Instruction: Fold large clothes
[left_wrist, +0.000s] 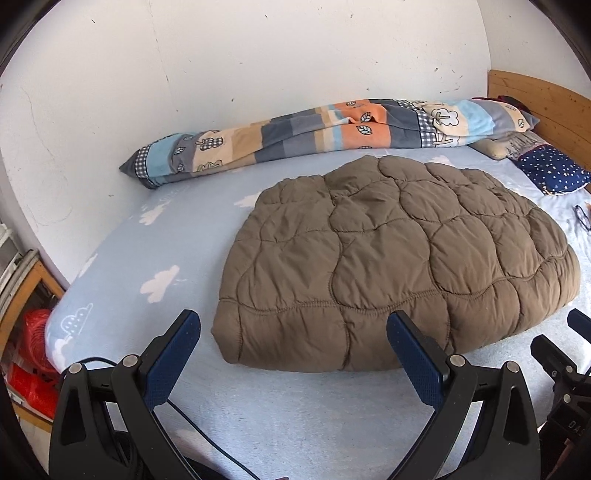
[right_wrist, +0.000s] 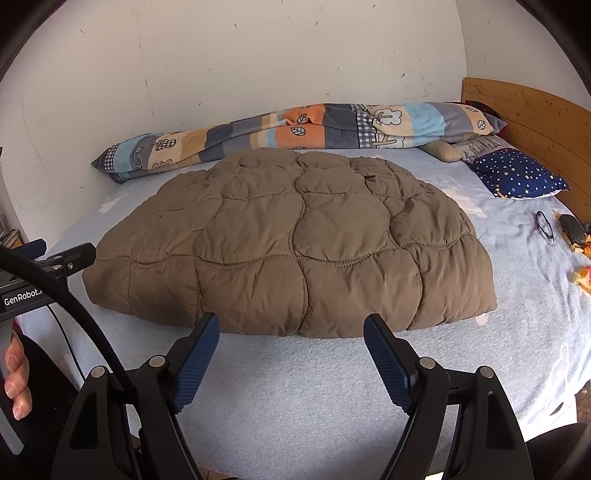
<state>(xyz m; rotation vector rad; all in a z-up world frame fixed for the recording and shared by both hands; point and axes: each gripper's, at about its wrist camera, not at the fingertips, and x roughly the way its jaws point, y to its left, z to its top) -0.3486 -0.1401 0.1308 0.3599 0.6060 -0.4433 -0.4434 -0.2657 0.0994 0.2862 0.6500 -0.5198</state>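
Folded brown quilted garment (left_wrist: 399, 258), thick and puffy, lying flat on the light-blue cloud-print bedsheet (left_wrist: 155, 258), roughly mid-bed, its folded near edge facing both cameras. Left gripper (left_wrist: 293, 328) held just above the sheet at the near edge of the bed, jaws wide apart, nothing between them; blue-padded fingertips (left_wrist: 184, 325) close to the garment's near-left corner, right finger overlapping the fold line in this view, contact not discernible. Right gripper (right_wrist: 290, 328) likewise spread wide and empty, tips just short of the garment's near edge, centred on it. Left device visible at the left margin of the right wrist view, with a hand (right_wrist: 16, 376) gripping its handle. Rolled patchwork blanket (left_wrist: 314, 136) lying along the white wall behind the garment. Navy star-print pillow (right_wrist: 517, 177) near the wooden headboard (right_wrist: 535, 114) at right. Eyeglasses (right_wrist: 545, 225) on the sheet right of the garment, well apart from it.
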